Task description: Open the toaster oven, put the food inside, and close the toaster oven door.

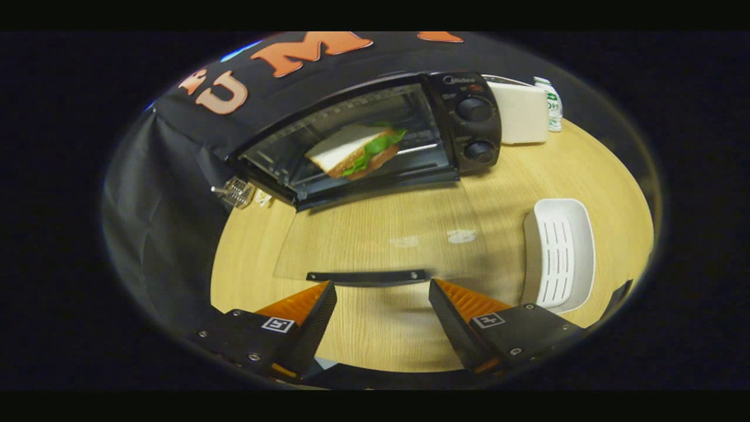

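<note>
Sandwich (356, 151), white bread and green lettuce, lay tilted inside open toaster oven (375, 135); glass door (381, 234) apparently flat; gripper (382, 291) spread, ungrasping.

A light wooden desk (381, 334) carries the open toaster oven (375, 138), a white slotted tray (559, 255) and a white box (518, 111).

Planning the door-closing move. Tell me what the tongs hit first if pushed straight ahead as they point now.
Probably the door handle, the dark bar just ahead of the open tongs, at the near edge of the lowered glass door. Beyond lies the toaster oven holding the sandwich. Height is unclear.
</note>
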